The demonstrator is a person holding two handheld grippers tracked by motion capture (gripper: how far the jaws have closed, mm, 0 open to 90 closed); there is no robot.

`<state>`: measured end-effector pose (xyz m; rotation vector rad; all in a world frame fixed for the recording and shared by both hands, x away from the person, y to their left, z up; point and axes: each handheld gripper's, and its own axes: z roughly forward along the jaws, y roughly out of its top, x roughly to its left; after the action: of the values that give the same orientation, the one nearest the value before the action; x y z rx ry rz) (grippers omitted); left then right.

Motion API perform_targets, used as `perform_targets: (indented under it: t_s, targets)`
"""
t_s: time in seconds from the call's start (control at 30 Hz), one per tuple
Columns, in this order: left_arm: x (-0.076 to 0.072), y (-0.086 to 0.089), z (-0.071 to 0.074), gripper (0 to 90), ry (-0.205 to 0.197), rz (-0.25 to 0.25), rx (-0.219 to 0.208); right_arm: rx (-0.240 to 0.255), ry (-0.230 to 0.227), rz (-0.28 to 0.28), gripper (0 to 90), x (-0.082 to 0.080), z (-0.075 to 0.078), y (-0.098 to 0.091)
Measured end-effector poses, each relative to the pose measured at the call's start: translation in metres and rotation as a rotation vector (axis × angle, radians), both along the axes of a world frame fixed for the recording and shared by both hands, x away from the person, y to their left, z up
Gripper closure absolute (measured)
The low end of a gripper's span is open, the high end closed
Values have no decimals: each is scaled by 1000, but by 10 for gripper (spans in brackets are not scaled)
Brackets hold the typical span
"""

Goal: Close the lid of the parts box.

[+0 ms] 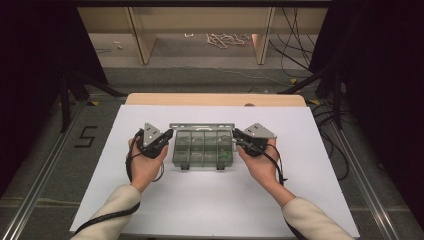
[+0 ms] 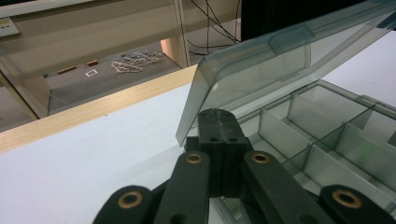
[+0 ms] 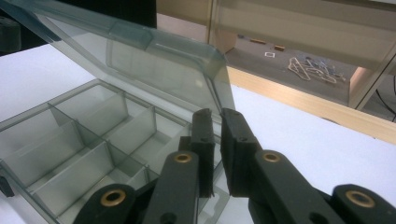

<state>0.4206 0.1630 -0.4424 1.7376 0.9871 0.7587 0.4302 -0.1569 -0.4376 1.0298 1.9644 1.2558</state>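
Here, in the high view, a smoky transparent compartment box [image 1: 202,148] lies on the white table top [image 1: 210,200], midway between the two grippers. The left gripper [image 1: 169,135] sits at the box's left end and the right gripper [image 1: 236,135] at its right end, each held in a hand that comes up from the near edge. The box's lid [image 1: 202,126] stands raised along the far side, and two dark latches show on its near wall.

In the left gripper view, the jaws are pressed fully together with no gap between them. Their tips sit right under the corner of the lifted lid [image 2: 280,60], at the box's end wall; whether they touch it I cannot tell. Beyond them lie the box's compartments [image 2: 322,135], split by thin see-through dividers.

In the right gripper view, the jaws stand a narrow slit apart, and the edge of the tilted lid [image 3: 154,60] runs down into that slit; whether the pads press on it I cannot tell. The compartments [image 3: 79,140] spread out to the left of the jaws, grey-tinted and glossy.
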Motion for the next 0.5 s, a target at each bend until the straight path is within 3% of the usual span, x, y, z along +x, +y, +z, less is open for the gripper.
perform_targets:
  t_s: [0.03, 0.1, 0.13, 0.2, 0.33, 0.5]
  targets:
    - [-1, 0, 0, 900, 6, -7, 0, -3, -20, -1, 828, 1, 0, -1]
    - [-3, 1, -1, 898, 11, -9, -1, 7, -4, -2, 795, 0, 0, -3]
    - [-3, 2, -1, 886, 20, -14, -5, -11, -15, -11, 782, 1, 0, -5]
    - [-2, 2, -2, 786, 38, -27, -19, -7, -16, -18, 733, 3, 1, -8]
    - [1, 3, -1, 531, 62, -38, -4, -16, -18, -44, 621, 8, 2, -14]
    - [6, 7, 4, 363, 115, -48, 29, -13, -1, -48, 579, 14, 6, -19]
